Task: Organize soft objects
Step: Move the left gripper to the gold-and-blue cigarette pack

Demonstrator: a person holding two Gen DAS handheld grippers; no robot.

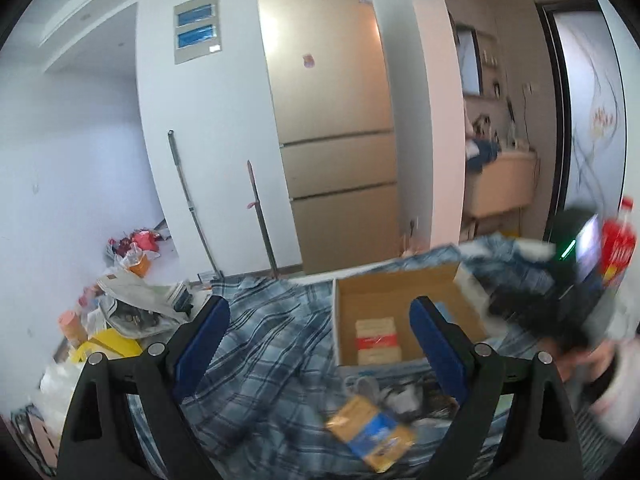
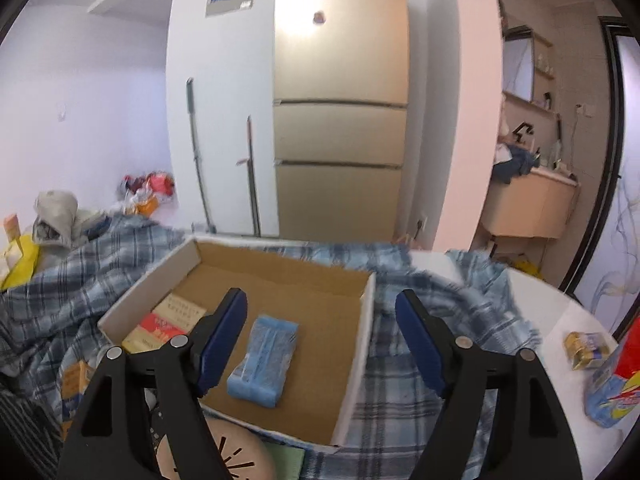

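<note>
Both grippers held over a surface draped with a blue plaid cloth. Left gripper: blue pads wide apart, nothing between them, nothing touched; only cloth and box show through the gap. Right gripper: pads apart with a clear gap, nothing clamped. An open cardboard box sits on the cloth, brown inside, white outside. In the right wrist view a blue wrapped soft pack lies flat on the box floor, just at 3 o'clock of the left-hand pad and not touching it, with bare cardboard between the pack and the box's right wall. At 9 o'clock of the pack, in the box's left corner, lies a red-and-cream packet. In the left wrist view a yellow-and-blue pouch lies on the cloth outside the box, at 6 o'clock of it, blurred. A small yellow packet rests on bare white surface at 3 o'clock of the box, well apart from it, near a red-and-blue bag at the frame edge. A beige refrigerator stands at 12 o'clock behind the surface, two long handles leaning on the wall beside it. Bags and papers are heaped at 9 o'clock.
</note>
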